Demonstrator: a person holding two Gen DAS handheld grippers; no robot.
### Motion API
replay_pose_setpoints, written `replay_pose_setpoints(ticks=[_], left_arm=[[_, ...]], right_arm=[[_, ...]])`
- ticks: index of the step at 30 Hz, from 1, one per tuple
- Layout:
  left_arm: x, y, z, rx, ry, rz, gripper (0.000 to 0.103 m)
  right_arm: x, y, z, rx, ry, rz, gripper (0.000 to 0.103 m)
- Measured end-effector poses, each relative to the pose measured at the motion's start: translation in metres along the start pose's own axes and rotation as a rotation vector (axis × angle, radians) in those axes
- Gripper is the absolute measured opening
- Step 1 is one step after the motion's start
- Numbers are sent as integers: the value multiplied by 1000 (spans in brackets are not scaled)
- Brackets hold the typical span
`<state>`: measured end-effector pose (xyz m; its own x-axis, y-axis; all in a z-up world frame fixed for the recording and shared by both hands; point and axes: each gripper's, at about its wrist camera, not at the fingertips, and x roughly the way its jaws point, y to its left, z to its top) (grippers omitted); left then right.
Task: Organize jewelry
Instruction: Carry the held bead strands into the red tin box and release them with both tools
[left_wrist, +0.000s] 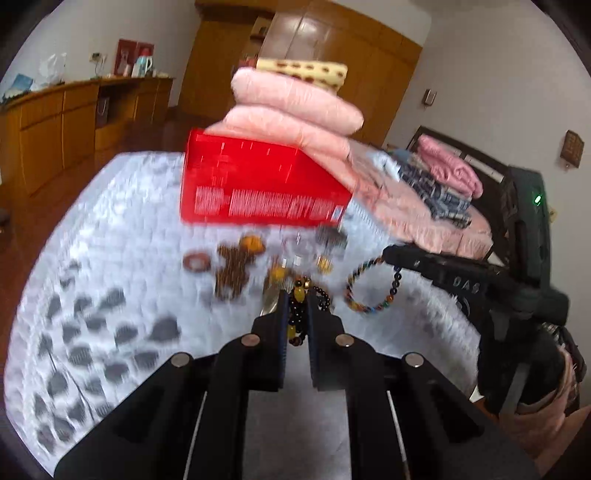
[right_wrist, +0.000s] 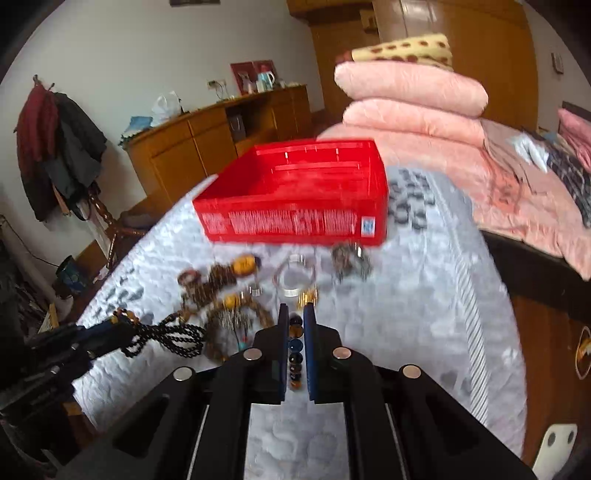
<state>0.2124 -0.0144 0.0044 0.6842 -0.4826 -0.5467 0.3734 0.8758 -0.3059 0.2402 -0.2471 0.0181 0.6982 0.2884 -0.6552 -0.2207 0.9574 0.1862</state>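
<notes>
- Red open-topped plastic box (right_wrist: 295, 192) sits on the grey-and-white quilted bedspread (right_wrist: 406, 295), toward its far edge; it looks like the container the jewelry is meant for, and it appears empty as far as the right wrist view shows.
- Between the box and the two tools lies the loose jewelry: a brown ring-shaped bangle (left_wrist: 197, 261), a heap of small brown wooden beads (left_wrist: 231, 273), amber beads (left_wrist: 251, 244), a clear thin bangle (right_wrist: 294, 275) and a dark metallic piece (right_wrist: 351, 263) just in front of the box's near wall.
- Left gripper (left_wrist: 297, 295) has its jaws nearly closed on a strand of black and amber beads (left_wrist: 298, 314), which hangs from them; pinching the strand lets it be carried clear of the heap without dragging other pieces.
- Right gripper (right_wrist: 295, 314) likewise has its jaws closed on a bracelet of multicoloured round beads (right_wrist: 294, 350); in the left wrist view the bracelet (left_wrist: 369, 288) dangles as a loop off the bedspread.
- Judging by this, both pieces are lifted and ready to travel to the box.
- Open bedspread lies to the right of the heap, giving the right tool a free path; the box's near wall must be cleared by the hanging loops.
- Folded pink blankets (right_wrist: 410, 96) are stacked behind the box, limiting overshoot.
</notes>
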Motion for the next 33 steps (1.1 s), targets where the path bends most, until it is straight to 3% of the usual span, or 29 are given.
replay_pose_setpoints(ticks=[7, 13, 23, 31, 32, 33], left_arm=[[-5, 2, 50, 14, -109, -32, 8], [20, 18, 77, -35, -101, -69, 8], [92, 45, 124, -40, -62, 34, 8], [147, 58, 143, -10, 13, 99, 12], [148, 59, 142, -12, 18, 105, 13], [149, 61, 142, -15, 22, 110, 16]], right_arm=[[-6, -5, 42, -23, -71, -2, 8], [7, -12, 75, -30, -95, -1, 8], [51, -24, 125, 0, -100, 44, 8], [110, -39, 142, 51, -39, 55, 9], [115, -41, 142, 54, -27, 44, 15], [118, -44, 141, 59, -21, 30, 28]])
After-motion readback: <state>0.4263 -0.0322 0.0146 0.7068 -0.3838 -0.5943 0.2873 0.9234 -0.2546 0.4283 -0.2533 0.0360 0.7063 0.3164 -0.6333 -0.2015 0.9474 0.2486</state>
